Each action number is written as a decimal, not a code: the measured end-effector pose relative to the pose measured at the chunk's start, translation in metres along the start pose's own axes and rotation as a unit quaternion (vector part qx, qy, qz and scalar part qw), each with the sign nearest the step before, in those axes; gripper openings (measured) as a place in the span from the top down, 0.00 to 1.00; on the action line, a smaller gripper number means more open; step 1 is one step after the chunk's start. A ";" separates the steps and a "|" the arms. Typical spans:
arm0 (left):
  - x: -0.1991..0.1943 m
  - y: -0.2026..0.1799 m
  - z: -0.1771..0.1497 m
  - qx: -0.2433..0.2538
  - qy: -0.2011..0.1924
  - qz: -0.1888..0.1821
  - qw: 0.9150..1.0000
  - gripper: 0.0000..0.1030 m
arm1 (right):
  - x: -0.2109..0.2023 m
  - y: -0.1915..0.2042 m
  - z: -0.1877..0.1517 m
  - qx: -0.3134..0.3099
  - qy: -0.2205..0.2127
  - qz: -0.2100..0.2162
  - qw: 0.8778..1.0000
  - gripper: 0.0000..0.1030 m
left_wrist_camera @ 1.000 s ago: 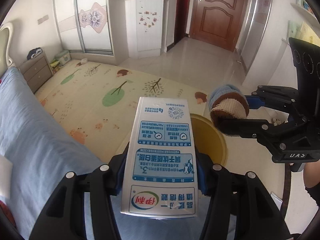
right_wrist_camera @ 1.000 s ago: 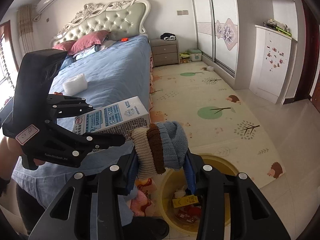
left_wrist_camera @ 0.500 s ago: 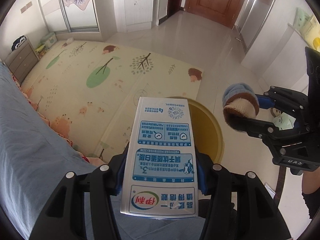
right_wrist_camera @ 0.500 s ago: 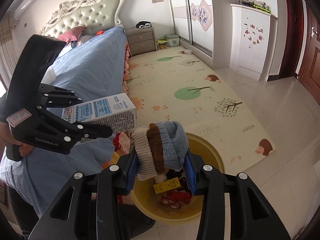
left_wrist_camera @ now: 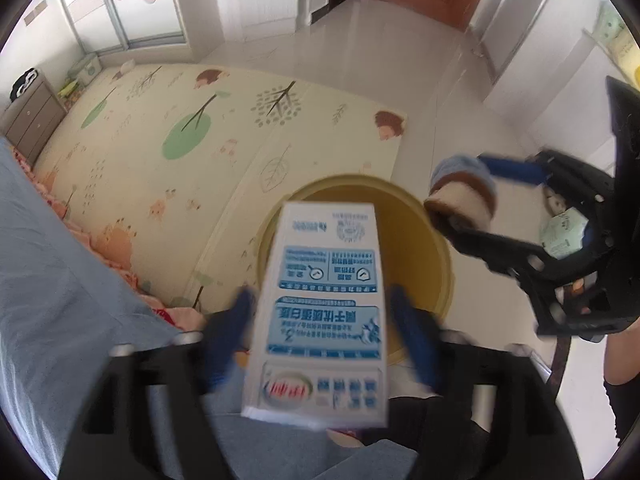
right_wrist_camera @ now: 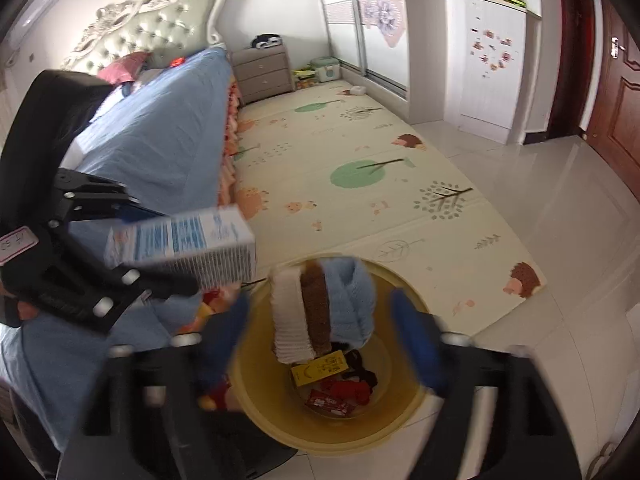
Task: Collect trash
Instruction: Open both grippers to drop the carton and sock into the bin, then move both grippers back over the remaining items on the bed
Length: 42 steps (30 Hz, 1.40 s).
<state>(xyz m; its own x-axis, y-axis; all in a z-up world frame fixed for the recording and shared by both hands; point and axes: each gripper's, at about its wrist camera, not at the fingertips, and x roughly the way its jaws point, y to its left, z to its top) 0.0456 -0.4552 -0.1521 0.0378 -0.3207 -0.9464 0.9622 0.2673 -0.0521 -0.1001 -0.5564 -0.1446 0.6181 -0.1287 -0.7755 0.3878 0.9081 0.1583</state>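
I am working in a bedroom with a glossy pale tiled floor (right_wrist_camera: 552, 200), a cream play mat printed with trees and hedgehogs (right_wrist_camera: 360, 184), and a bed under a blue cover (right_wrist_camera: 160, 148) along one side.

My left gripper (left_wrist_camera: 320, 312) has its jaws opening: the blue pads stand clear of both sides of the white and blue printed milk carton (left_wrist_camera: 320, 312), a gap showing on each flank. The carton lies lengthwise between them, blurred, its far end over the mouth of the round yellow plastic bin (left_wrist_camera: 436, 256) on the floor below. In the right wrist view the same carton (right_wrist_camera: 184, 244) sits above the bin's left rim, between the black fingers of the left gripper (right_wrist_camera: 160, 248).

My right gripper (right_wrist_camera: 320, 312) also has its jaws opening, the blue pads set wide and not touching the rolled knitted sock banded in cream, brown and light blue (right_wrist_camera: 320, 312). The sock is between them, directly over the bin (right_wrist_camera: 400, 420). Inside the bin I see a yellow packet (right_wrist_camera: 320, 366) and red wrappers (right_wrist_camera: 332, 398).

From the left wrist view the right gripper (left_wrist_camera: 464, 200) reaches in from the right, the sock (left_wrist_camera: 464, 192) at its tips over the bin's right rim. A grey bedside cabinet (right_wrist_camera: 264, 74) stands beyond the bed, and a brown wooden door (right_wrist_camera: 616, 92) is at the far right.
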 end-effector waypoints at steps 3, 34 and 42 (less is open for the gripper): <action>-0.002 -0.002 -0.001 0.006 -0.006 -0.003 1.000 0.04 | 0.002 -0.008 -0.001 0.015 0.002 0.000 1.000 0.20; -0.133 0.027 -0.082 -0.077 -0.289 0.085 0.950 0.04 | -0.064 0.067 0.015 -0.014 -0.127 0.083 0.988 0.09; -0.195 0.069 -0.161 -0.143 -0.335 0.155 0.918 0.04 | -0.077 0.143 0.028 -0.057 -0.182 0.129 0.973 0.08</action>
<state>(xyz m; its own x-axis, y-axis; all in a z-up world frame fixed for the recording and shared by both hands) 0.0609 -0.2279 -0.0230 0.5480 -0.6507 -0.5256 0.7706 0.6371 0.0149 -0.0731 -0.4281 -0.0453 0.8945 -0.0038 -0.4471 0.1216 0.9644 0.2349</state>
